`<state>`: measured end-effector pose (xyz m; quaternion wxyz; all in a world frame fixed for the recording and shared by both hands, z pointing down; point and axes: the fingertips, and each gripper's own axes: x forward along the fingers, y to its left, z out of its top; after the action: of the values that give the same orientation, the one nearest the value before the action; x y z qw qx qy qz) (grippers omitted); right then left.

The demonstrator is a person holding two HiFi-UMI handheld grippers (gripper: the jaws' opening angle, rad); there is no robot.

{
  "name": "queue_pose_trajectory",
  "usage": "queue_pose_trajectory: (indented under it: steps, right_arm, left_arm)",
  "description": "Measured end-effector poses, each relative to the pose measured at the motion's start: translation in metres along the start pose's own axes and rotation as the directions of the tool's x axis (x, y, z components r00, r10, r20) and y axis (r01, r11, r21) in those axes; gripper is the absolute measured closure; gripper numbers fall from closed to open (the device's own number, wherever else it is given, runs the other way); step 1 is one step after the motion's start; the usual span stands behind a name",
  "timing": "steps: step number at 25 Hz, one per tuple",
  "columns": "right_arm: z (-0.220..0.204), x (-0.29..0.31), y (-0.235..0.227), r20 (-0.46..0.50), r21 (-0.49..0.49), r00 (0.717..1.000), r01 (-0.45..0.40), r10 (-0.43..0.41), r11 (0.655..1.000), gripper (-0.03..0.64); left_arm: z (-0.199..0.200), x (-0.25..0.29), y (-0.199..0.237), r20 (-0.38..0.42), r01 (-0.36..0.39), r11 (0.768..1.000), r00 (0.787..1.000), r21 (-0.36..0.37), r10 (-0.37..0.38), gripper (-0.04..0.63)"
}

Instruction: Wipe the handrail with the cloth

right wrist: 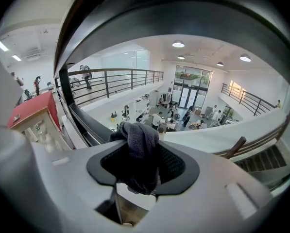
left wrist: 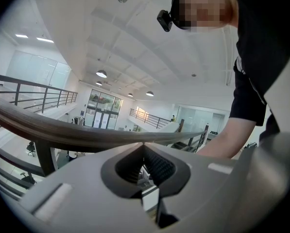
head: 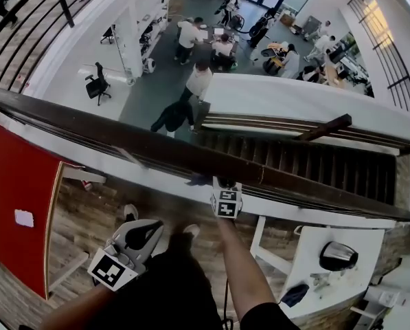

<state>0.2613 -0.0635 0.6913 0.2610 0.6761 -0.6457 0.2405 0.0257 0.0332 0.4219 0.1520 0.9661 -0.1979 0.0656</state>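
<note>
The dark wooden handrail (head: 156, 146) crosses the head view from upper left to lower right. My right gripper (head: 223, 183) is pressed up to its near side, fingertips tucked under the rail, marker cube just below. In the right gripper view the jaws (right wrist: 137, 152) are shut on a bunched dark grey cloth (right wrist: 139, 144), and the handrail (right wrist: 183, 13) arches close overhead. My left gripper (head: 144, 231) hangs lower left, apart from the rail. Its jaws (left wrist: 144, 145) are shut with nothing between them, and the handrail (left wrist: 62, 130) runs ahead of them.
Beyond the rail is a deep drop to a hall with people at desks (head: 215, 43) and a staircase (head: 314, 160) at right. A red panel (head: 16, 205) stands at left, and a white table (head: 328, 260) at lower right. The person's bare arm (left wrist: 232, 135) reaches past.
</note>
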Motion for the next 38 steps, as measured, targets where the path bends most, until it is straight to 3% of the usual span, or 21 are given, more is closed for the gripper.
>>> queue_pose_trajectory:
  steps: [38]
  right_arm:
    - [-0.030, -0.035, -0.087, -0.025, 0.045, 0.998, 0.059, -0.058, 0.997, 0.448]
  left_arm:
    - [-0.014, 0.056, -0.058, 0.015, 0.070, 0.997, 0.997, -0.026, -0.069, 0.597]
